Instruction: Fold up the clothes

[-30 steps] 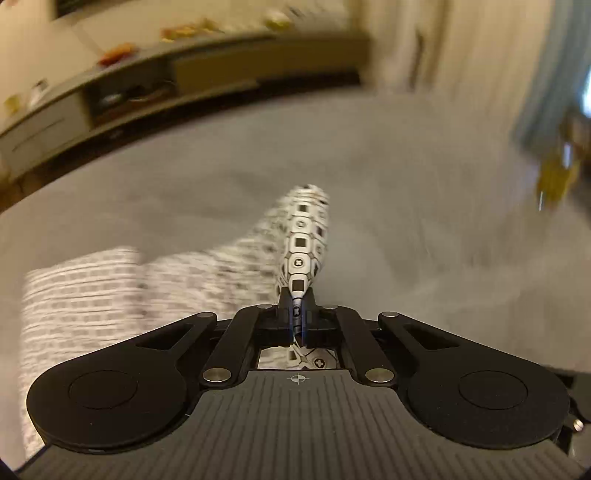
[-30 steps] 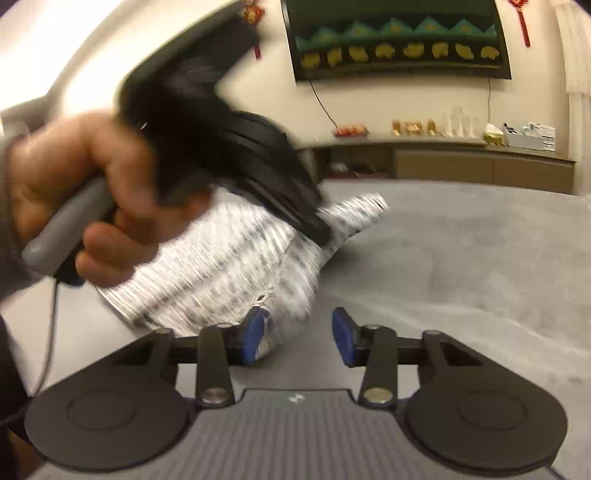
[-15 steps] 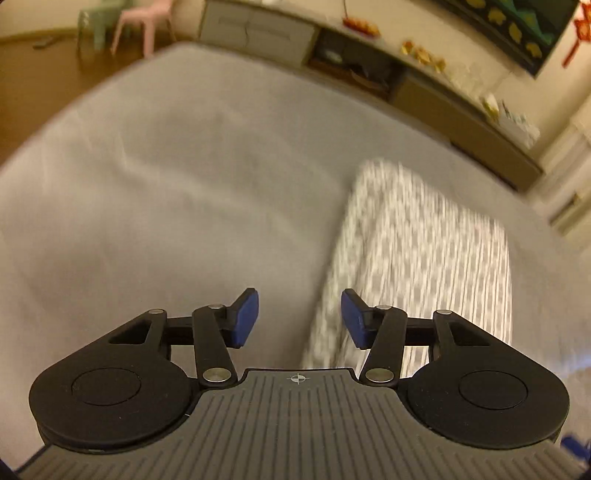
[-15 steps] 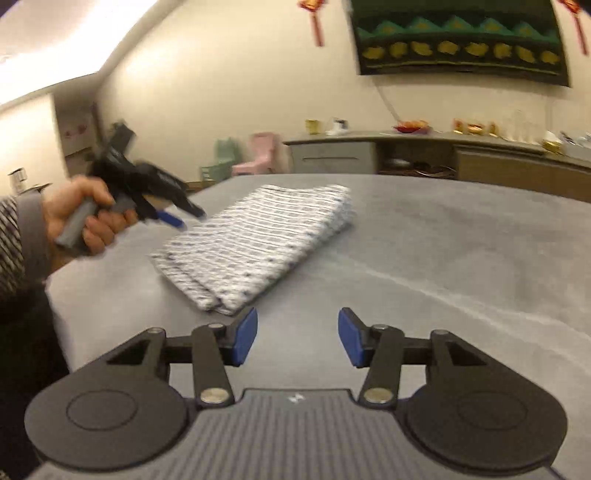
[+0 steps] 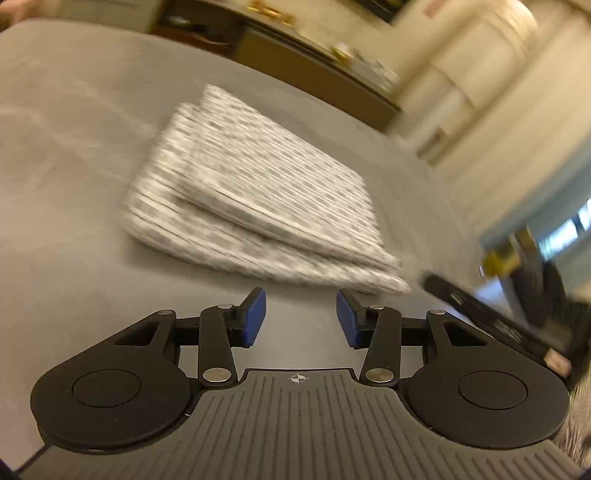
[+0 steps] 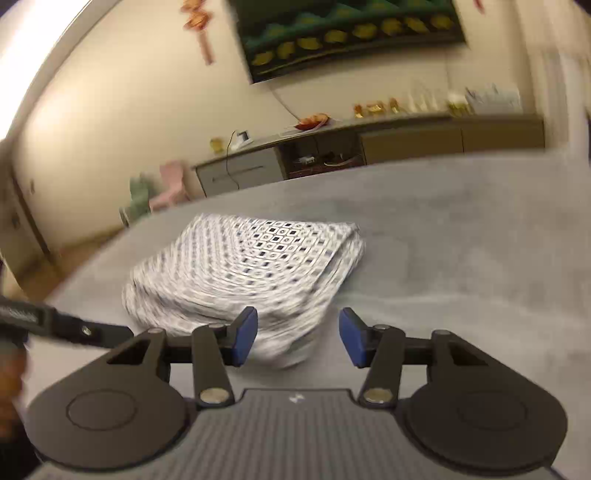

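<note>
Garment [image 5: 255, 195], white with a small dark geometric print, folded into a layered rectangle, one smaller fold lying on a wider one; it lies flat on the grey counter [image 5: 62, 206]. Left wrist view: garment fills the centre of the frame, just beyond the left tool [image 5: 300, 320], its near edge slightly above and apart from the blue pads [image 5: 254, 317]; jaws spread wide, nothing between them. A dark part of the other handheld device shows at the lower right edge. Right wrist view: garment [image 6: 255, 269] sits at frame centre, its near corner reaching down between the blue pads [image 6: 245, 334] of the right tool [image 6: 298, 336]; whether cloth and pads touch cannot be told through the blur. Jaws spread wide, gripping nothing. Background, upper half of frame: long sideboard [image 6: 406, 138] against a cream wall, dark wall hanging [image 6: 351, 33] above it.
</note>
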`<state>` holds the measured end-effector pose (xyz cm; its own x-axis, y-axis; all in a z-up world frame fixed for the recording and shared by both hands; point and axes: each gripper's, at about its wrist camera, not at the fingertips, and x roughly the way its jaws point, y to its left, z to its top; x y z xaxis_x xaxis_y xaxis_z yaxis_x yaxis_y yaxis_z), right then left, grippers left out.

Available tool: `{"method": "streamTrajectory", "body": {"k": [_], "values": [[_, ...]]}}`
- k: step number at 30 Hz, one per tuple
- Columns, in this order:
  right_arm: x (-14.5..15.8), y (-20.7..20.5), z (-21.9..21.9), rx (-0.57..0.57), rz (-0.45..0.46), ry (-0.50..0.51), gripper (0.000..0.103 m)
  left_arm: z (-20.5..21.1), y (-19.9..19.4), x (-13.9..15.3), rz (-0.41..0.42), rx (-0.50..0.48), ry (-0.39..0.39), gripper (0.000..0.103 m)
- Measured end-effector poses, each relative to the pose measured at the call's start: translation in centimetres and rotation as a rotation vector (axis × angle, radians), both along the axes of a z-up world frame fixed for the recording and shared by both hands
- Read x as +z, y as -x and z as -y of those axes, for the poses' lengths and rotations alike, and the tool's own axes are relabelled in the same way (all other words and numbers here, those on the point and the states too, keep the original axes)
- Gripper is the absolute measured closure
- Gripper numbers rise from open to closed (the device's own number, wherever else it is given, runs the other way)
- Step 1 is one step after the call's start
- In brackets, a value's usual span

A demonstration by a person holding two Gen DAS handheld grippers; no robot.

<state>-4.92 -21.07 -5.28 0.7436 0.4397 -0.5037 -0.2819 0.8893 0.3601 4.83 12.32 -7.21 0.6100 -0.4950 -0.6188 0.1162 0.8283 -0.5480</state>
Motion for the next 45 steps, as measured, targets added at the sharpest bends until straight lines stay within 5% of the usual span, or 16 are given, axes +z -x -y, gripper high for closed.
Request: {"method": "streamTrajectory", "body": {"k": [6, 12, 16, 21, 24, 26, 28, 30, 31, 37, 45], "values": [[-1.9, -2.0, 1.7, 0.06, -0.159, -0.325, 0.052, -2.4, -2.6, 0.6, 0.03, 0.199, 0.13, 0.055], [-4.7, -6.5, 1.8, 0.097, -0.366, -0.671, 0.037, -2.8, -6.4, -1.7, -0.057, 0.277, 0.1, 0.051], [-6.2, -8.4, 1.1, 0.036, -0.448, -0.715, 0.037, -2.1, -8.3, -2.9, -0.074, 0.288, 0.131, 0.049], [-3.8, -7.1, -2.6, 0.137, -0.341, -0.456, 0.039, -2.7, -8.4, -3.0, -0.086, 0.298, 0.161, 0.053], [-2.3, -5.3, -7.5, 0.215, -0.16, -0.063, 0.06, -3.2, -8.3, -2.8, -0.079, 0.298, 0.191, 0.053], [-2.8, -5.2, -9.8, 0.225, -0.136, 0.087, 0.078, -3.0, -8.7, -2.7, -0.08, 0.284, 0.175, 0.053], [-3.1, -5.8, -10.8, 0.204, -0.12, 0.133, 0.084, -2.9, -9.0, -2.9, -0.084, 0.285, 0.153, 0.069], [-3.3, -6.5, -10.9, 0.19, -0.146, 0.141, 0.09, -2.7, -8.5, -2.5, -0.08, 0.288, 0.128, 0.1], [-3.3, -6.1, -10.6, 0.191, -0.149, 0.147, 0.092, -2.6, -8.1, -2.3, -0.07, 0.286, 0.117, 0.103], [-3.4, -4.8, -10.7, 0.193, -0.109, 0.228, 0.095, -2.7, -4.6, 0.2, 0.005, 0.281, 0.18, 0.103], [-3.2, -3.8, -10.1, 0.193, -0.095, 0.241, 0.095, -4.1, -3.4, -4.6, -0.114, 0.333, 0.203, 0.103]]}}
